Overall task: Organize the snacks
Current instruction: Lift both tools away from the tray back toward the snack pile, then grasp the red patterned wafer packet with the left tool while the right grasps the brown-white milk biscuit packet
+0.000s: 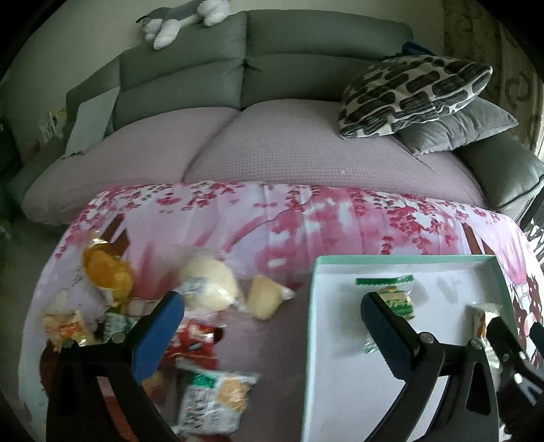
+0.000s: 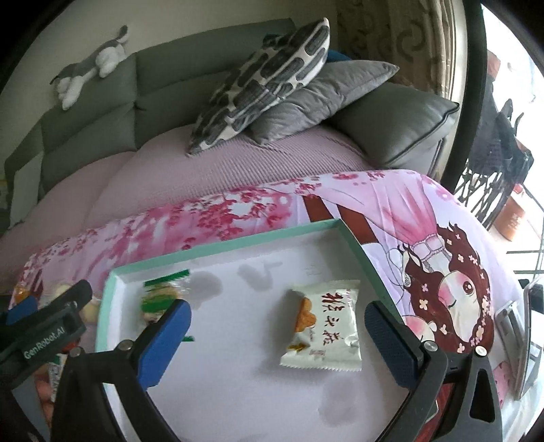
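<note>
A shallow white tray with a mint-green rim (image 1: 401, 260) (image 2: 224, 243) lies on the pink floral cloth. Inside it rest a green-and-white snack packet (image 1: 394, 299) (image 2: 158, 297) and a white packet with dark characters (image 2: 323, 331), seen at the tray's right edge in the left wrist view (image 1: 481, 318). My right gripper (image 2: 277, 328) stands wide open above the white packet, touching nothing. My left gripper (image 1: 272, 328) is open over the tray's left rim, empty. Loose snacks lie left of the tray: a yellow packet (image 1: 105, 272), pale buns (image 1: 210, 282), a red packet (image 1: 193, 343), a green-white bag (image 1: 214, 401).
A grey sofa with a lilac cover (image 1: 272, 142) stands behind the table, with a patterned cushion (image 1: 414, 91) and a grey cushion (image 1: 459, 129) on its right. A plush toy (image 1: 183, 20) lies on the backrest. A metal object (image 2: 523, 340) stands at the table's right edge.
</note>
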`<action>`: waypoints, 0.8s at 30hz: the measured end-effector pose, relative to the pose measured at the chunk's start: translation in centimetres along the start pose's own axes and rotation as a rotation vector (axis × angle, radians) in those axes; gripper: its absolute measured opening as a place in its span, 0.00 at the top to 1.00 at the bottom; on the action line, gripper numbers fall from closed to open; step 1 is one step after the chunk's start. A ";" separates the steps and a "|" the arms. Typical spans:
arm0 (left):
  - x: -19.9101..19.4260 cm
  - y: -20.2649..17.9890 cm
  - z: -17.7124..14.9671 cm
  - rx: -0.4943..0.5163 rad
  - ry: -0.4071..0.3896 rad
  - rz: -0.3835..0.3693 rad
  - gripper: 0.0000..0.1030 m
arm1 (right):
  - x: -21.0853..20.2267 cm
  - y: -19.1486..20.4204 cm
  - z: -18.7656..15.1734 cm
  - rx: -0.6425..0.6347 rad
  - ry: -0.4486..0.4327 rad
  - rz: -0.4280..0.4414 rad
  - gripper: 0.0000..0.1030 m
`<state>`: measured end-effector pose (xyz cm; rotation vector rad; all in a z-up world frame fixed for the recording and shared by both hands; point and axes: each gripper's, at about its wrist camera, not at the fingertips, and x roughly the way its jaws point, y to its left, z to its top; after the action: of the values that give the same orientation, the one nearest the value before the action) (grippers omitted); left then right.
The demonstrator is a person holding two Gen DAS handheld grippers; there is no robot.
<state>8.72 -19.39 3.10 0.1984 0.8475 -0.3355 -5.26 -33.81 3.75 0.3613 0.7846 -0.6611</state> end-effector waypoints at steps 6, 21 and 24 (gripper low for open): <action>-2.0 3.0 -1.1 -0.053 0.003 -0.033 0.00 | -1.7 1.3 -0.3 0.003 0.006 0.093 0.00; -3.6 12.6 -6.0 -0.227 0.158 0.087 0.00 | -2.1 7.8 -3.4 -0.057 0.144 0.227 0.00; -4.0 14.3 -6.2 -0.263 0.153 0.099 0.00 | -2.4 9.7 -4.0 -0.098 0.155 0.252 0.00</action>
<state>7.18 -3.37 2.65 0.0205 1.0199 -0.1144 -2.20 -23.52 3.52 0.4172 0.8981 -0.3600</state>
